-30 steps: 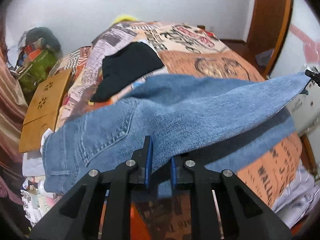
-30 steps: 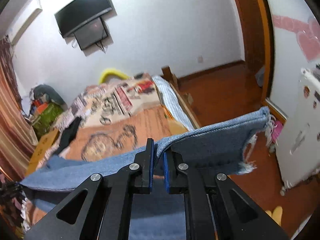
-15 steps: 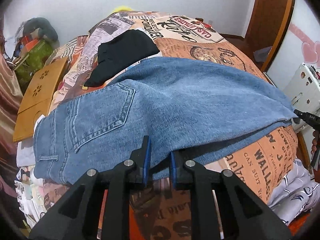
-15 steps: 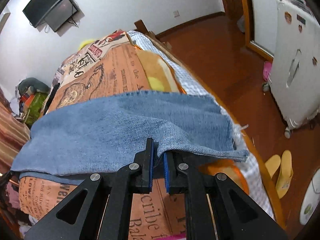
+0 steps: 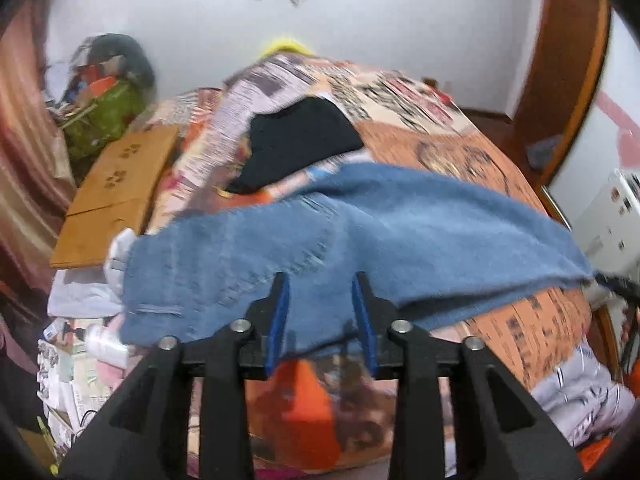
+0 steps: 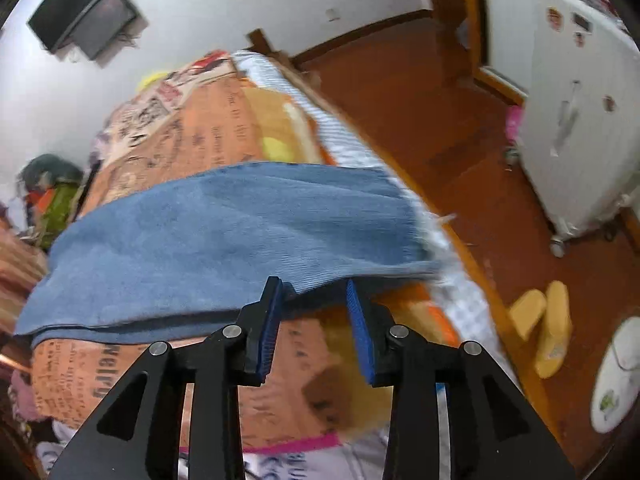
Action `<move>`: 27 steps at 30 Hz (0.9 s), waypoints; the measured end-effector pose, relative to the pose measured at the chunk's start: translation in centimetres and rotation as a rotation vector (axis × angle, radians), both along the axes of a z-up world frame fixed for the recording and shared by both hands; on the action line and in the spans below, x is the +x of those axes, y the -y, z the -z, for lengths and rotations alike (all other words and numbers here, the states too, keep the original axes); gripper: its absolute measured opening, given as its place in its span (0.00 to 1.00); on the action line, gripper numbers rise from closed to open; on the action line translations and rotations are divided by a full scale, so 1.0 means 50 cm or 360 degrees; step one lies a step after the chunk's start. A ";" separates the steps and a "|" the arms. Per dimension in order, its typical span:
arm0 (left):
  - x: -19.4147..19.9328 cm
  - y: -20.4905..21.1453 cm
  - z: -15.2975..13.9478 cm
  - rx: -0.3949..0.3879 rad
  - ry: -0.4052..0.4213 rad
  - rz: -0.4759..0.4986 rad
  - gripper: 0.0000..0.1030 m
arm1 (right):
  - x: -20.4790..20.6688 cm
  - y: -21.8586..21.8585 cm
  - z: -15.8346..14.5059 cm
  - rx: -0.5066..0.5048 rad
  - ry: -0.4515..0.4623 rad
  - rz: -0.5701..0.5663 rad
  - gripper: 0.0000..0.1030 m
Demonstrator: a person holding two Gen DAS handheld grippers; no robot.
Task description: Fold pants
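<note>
The blue jeans (image 5: 400, 232) lie across the patterned bedspread (image 5: 460, 152), folded lengthwise with one leg over the other. The waist and back pocket are at the left of the left wrist view. My left gripper (image 5: 320, 280) hovers at the near edge of the denim. Its jaws are opening, and the cloth edge lies between them without being pressed. In the right wrist view the leg end of the jeans (image 6: 224, 232) rests near the bed's edge. My right gripper (image 6: 313, 284) is at the hem with its jaws opening, and the pads are clear of the cloth.
A black garment (image 5: 300, 140) lies on the bed beyond the jeans. A wooden board (image 5: 116, 188) and a green bag (image 5: 104, 116) sit to the left. To the right are wooden floor, yellow slippers (image 6: 544, 320) and a white appliance (image 6: 576, 120).
Both grippers were shut on the denim and now stand parted, with the cloth let go. The lifted leg has come down flat on the bed. The left gripper has drawn back a little.
</note>
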State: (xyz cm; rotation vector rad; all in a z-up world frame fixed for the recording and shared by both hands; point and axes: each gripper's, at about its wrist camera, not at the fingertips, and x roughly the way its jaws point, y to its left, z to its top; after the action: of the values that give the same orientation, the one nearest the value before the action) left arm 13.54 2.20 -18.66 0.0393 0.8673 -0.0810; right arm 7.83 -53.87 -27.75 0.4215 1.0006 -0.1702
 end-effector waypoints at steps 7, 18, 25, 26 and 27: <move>0.050 -0.137 -0.018 -0.0022 0.0082 -0.0279 0.49 | 0.031 -0.014 -0.094 -0.0194 0.0076 -0.0053 0.29; 0.162 -0.345 0.071 -0.0033 -0.0091 -0.0493 0.49 | 0.260 -0.311 -0.230 -0.0383 0.0357 -0.0651 0.31; 0.237 -0.406 0.178 -0.0131 -0.0327 -0.0445 0.49 | 0.386 -0.574 -0.229 -0.0267 0.0430 -0.1108 0.46; 0.249 -0.414 0.195 -0.0160 -0.0358 -0.0439 0.49 | 0.394 -0.604 -0.221 -0.0238 0.0428 -0.1170 0.48; 0.256 -0.417 0.206 -0.0176 -0.0374 -0.0437 0.49 | 0.410 -0.647 -0.210 -0.0221 0.0413 -0.1244 0.48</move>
State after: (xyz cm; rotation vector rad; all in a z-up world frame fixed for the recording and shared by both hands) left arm 26.36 23.04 -28.95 -0.1961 1.0938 0.1265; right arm 28.34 -21.53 -17.25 -0.0929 0.8280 0.5057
